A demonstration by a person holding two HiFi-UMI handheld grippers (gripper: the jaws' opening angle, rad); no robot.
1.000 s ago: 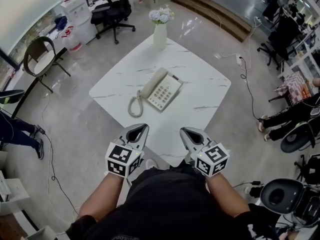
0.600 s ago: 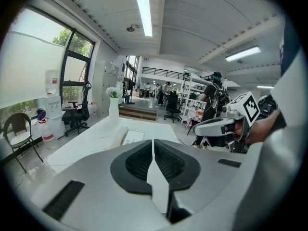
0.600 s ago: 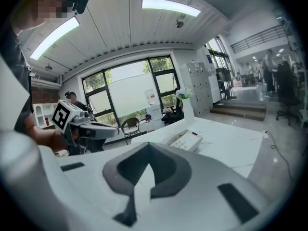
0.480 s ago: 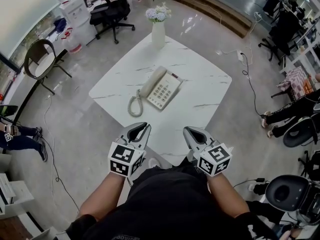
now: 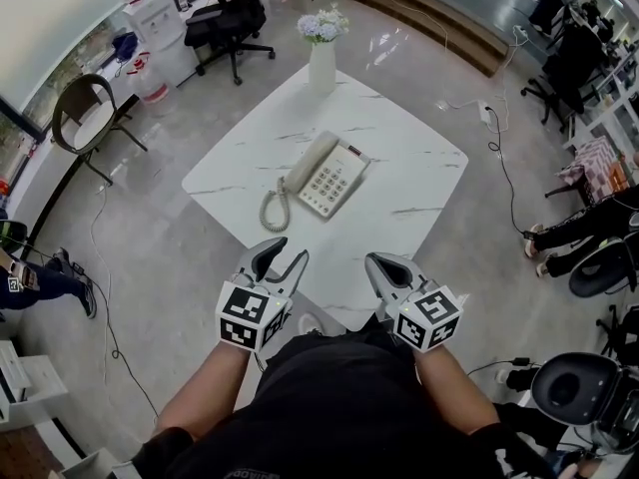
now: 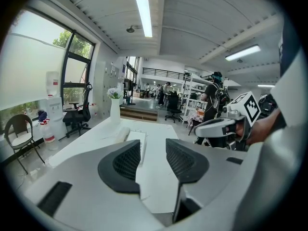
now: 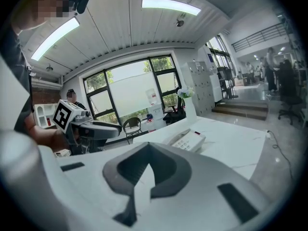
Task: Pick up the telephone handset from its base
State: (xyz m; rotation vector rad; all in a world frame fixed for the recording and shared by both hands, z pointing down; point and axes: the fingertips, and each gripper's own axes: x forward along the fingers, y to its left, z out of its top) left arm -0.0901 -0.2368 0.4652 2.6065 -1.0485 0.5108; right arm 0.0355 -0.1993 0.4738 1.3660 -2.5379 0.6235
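Note:
A cream telephone (image 5: 326, 176) sits near the middle of the white marble table (image 5: 409, 143). Its handset (image 5: 305, 164) rests on the left side of the base, and a coiled cord (image 5: 272, 209) hangs off toward me. Both grippers hover at the table's near edge, well short of the phone. My left gripper (image 5: 280, 257) has its jaws opening with nothing between them. In the left gripper view (image 6: 153, 153) the phone (image 6: 134, 137) shows through the gap. My right gripper (image 5: 384, 264) is shut and empty. The right gripper view (image 7: 144, 162) has the phone (image 7: 185, 139) ahead to the right.
A white vase of flowers (image 5: 322, 53) stands at the table's far corner. A black office chair (image 5: 232, 16) and a brown chair (image 5: 88, 118) stand on the floor to the far left. Cables (image 5: 496, 158) trail at the right, beside seated people.
The left gripper's jaws have gone from shut to spread apart. Both hands have stayed where they were, and the phone has not moved.

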